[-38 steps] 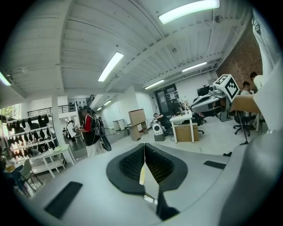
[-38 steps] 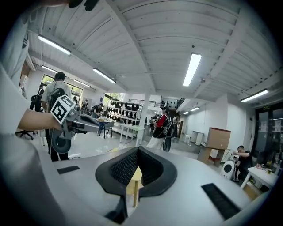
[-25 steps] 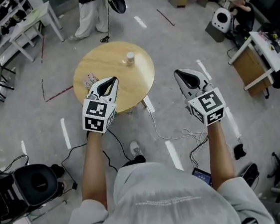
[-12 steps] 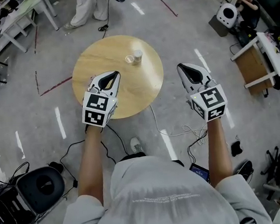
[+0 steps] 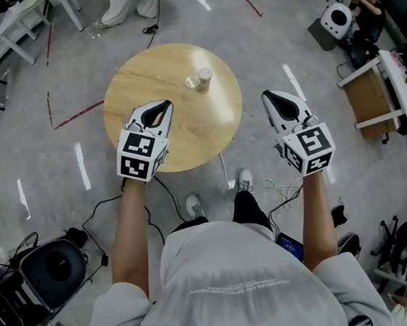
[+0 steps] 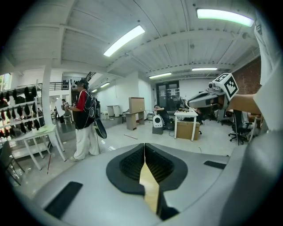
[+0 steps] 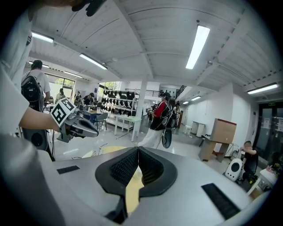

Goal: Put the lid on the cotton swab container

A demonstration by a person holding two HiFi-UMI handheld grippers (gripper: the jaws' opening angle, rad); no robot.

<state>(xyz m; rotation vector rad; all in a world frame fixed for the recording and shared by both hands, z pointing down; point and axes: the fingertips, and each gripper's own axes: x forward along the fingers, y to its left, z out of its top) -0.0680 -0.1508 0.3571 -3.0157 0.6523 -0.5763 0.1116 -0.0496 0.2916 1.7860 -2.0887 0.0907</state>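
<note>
Head view looks down on a round wooden tabletop [image 5: 186,135]. The cotton swab container [image 5: 205,75] stands near its far edge, with a small round lid [image 5: 193,82] just beside it. The left hand-held gripper [image 5: 162,106], over the tabletop's near left, and the right hand-held gripper [image 5: 269,97], over the floor [image 5: 262,35], are both clenched and empty.

Left gripper [image 5: 155,113], right gripper [image 5: 280,102]: jaws closed, empty, forearms extended.
</note>
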